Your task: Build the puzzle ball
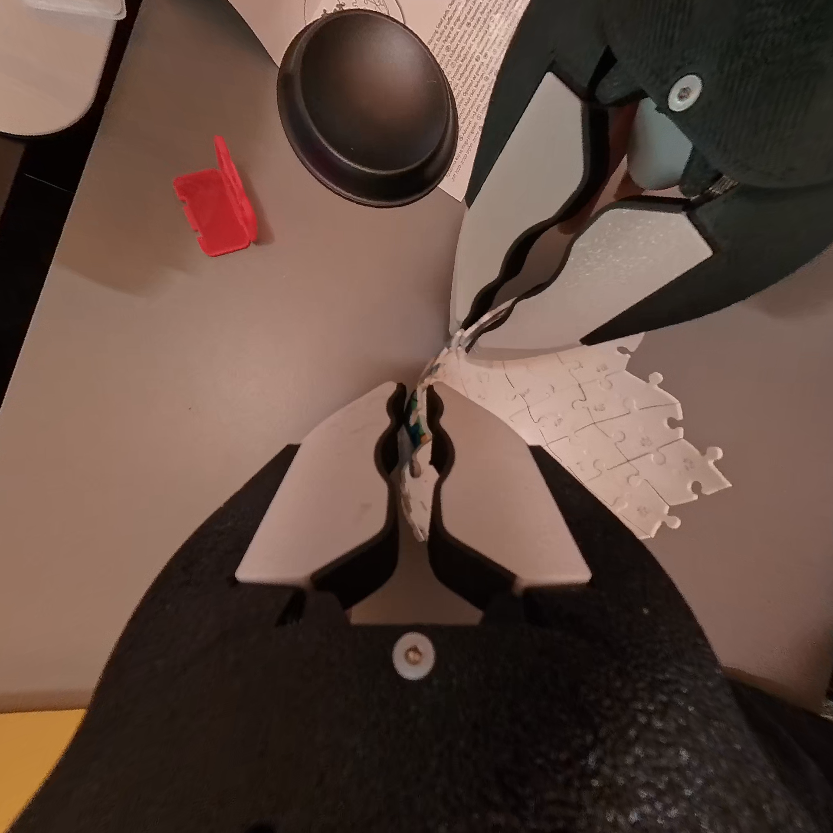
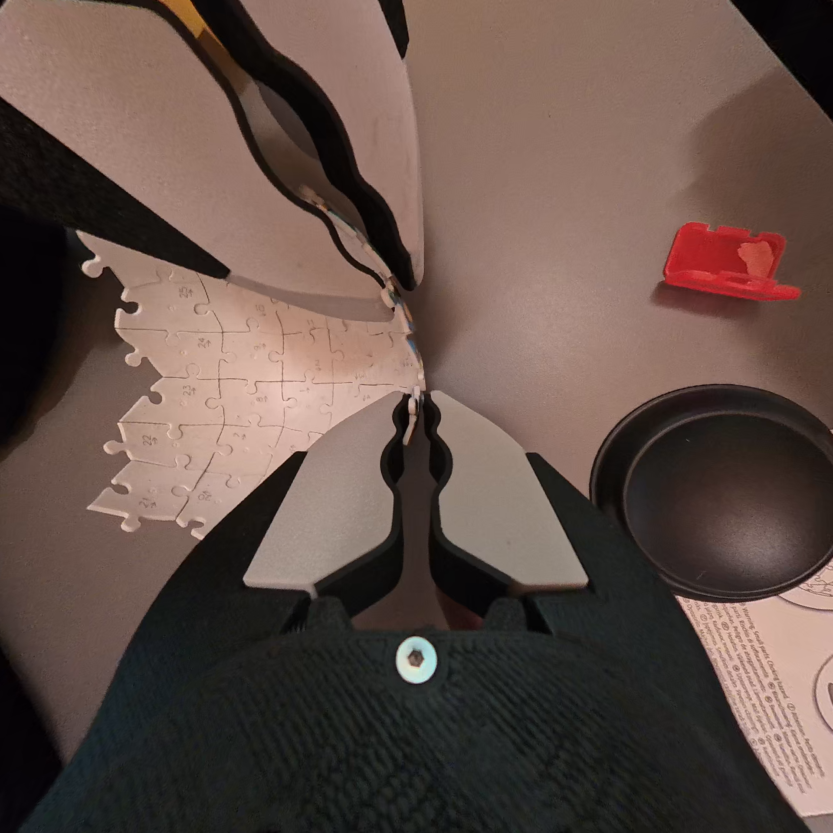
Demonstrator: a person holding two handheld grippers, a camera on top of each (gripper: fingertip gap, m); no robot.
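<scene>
Evidently both claws are pinching the assembled puzzle sheet [image 2: 216,383] along one edge, left gripper [image 1: 412,432] and right gripper [image 2: 414,419] side by side, lifting it above the table [image 1: 225,338], probably to curl it toward a ball shape.

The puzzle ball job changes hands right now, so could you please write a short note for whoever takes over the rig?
Left hand-held gripper: shut on the edge of the puzzle sheet.
Right hand-held gripper: shut on the same edge, close beside the left one.
The sheet is a curved patch of joined pieces, held off the grey table with its white back showing.
On the table: black dome base on the instruction leaflet, and a red plastic part lying apart.
Done: one patch assembled.
Left: the ball is far from closed; no loose pieces are in view.
</scene>
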